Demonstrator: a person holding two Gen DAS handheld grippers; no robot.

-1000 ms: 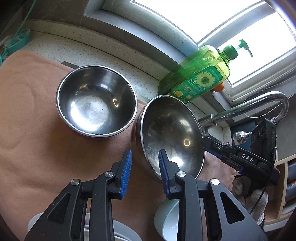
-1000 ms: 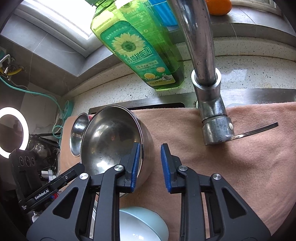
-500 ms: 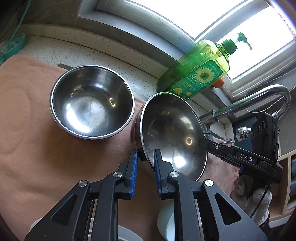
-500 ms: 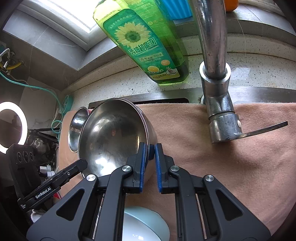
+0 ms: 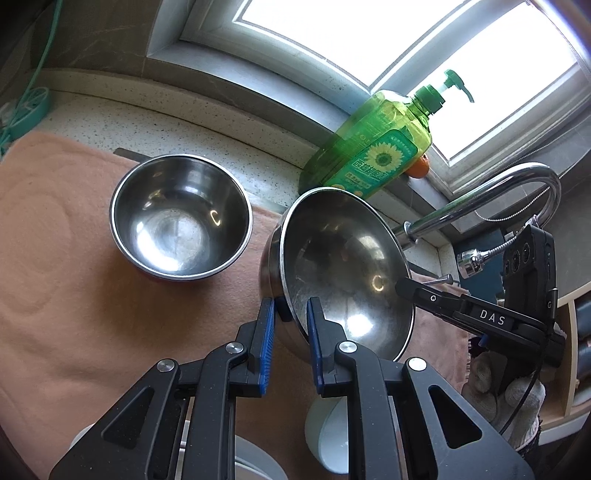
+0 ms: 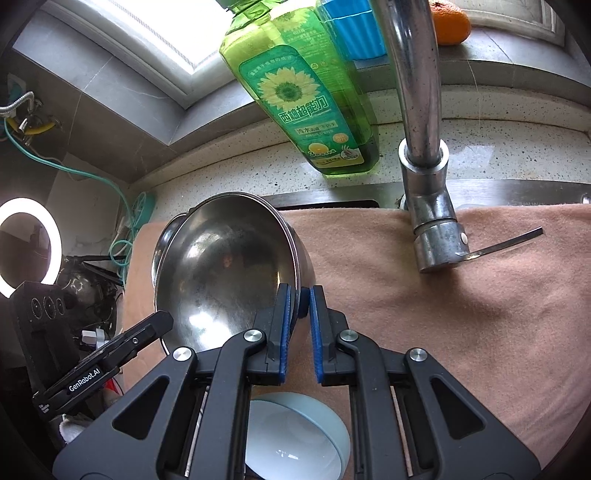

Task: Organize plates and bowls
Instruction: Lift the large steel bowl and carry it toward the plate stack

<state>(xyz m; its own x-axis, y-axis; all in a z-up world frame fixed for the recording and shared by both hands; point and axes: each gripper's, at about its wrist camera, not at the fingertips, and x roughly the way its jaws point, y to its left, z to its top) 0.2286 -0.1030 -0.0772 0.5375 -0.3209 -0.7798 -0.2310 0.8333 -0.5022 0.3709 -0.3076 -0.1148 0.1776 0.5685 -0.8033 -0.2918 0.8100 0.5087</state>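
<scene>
A large steel bowl [image 5: 343, 273] [image 6: 221, 273] is tipped up on edge over the pink towel [image 5: 55, 258]. My left gripper [image 5: 290, 319] is shut on its near rim, one blue pad inside the bowl and one outside. My right gripper [image 6: 299, 308] is shut on the opposite side of the same rim, and its black finger [image 5: 406, 286] shows at that edge in the left wrist view. A smaller steel bowl [image 5: 181, 218] stands upright on the towel to the left; the right wrist view shows only a sliver [image 6: 164, 240] behind the big bowl.
A pale blue bowl [image 5: 328, 439] [image 6: 295, 439] sits below the grippers, with a white plate [image 5: 255, 461] beside it. A green soap bottle [image 5: 373, 155] and a chrome faucet [image 6: 424, 147] stand close behind. An orange [image 6: 450, 22] lies on the sill.
Both grippers have closed onto the large bowl's rim from either side. The bowl has tipped a little steeper and risen slightly; the smaller bowl has stayed in place.
</scene>
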